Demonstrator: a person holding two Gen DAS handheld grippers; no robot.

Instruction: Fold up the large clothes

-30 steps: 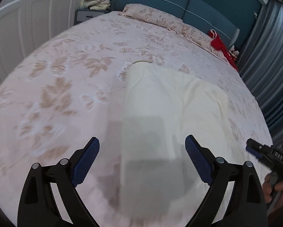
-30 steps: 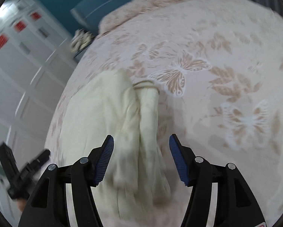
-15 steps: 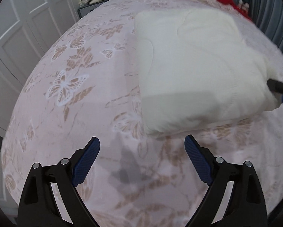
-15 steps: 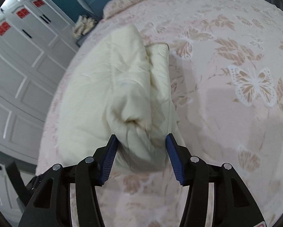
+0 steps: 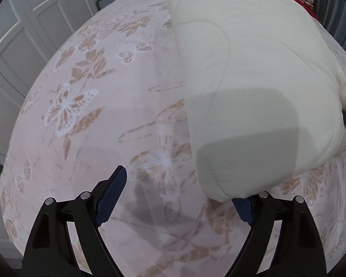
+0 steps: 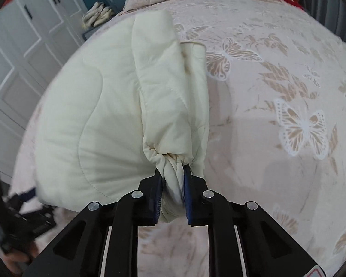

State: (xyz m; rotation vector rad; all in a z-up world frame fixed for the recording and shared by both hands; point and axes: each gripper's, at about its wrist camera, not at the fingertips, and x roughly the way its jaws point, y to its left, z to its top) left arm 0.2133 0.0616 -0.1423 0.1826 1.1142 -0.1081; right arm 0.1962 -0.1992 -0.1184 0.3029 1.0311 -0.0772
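hovering over the pink butterfly bedspread (image 5: 85, 106), my left gripper (image 5: 184, 196) has its fingers spread wide, the folded cream padded garment (image 5: 253, 87) overlapping its right finger; my right gripper (image 6: 171, 184) is clamped on the garment's bunched corner.

- Our right gripper (image 6: 172, 185) is clamped tight, its blue pads nearly meeting on a bunched wad of cloth.
- Our left gripper (image 5: 180, 198) is spread wide, one pad (image 5: 111, 196) in plain sight, the other half covered by cloth.
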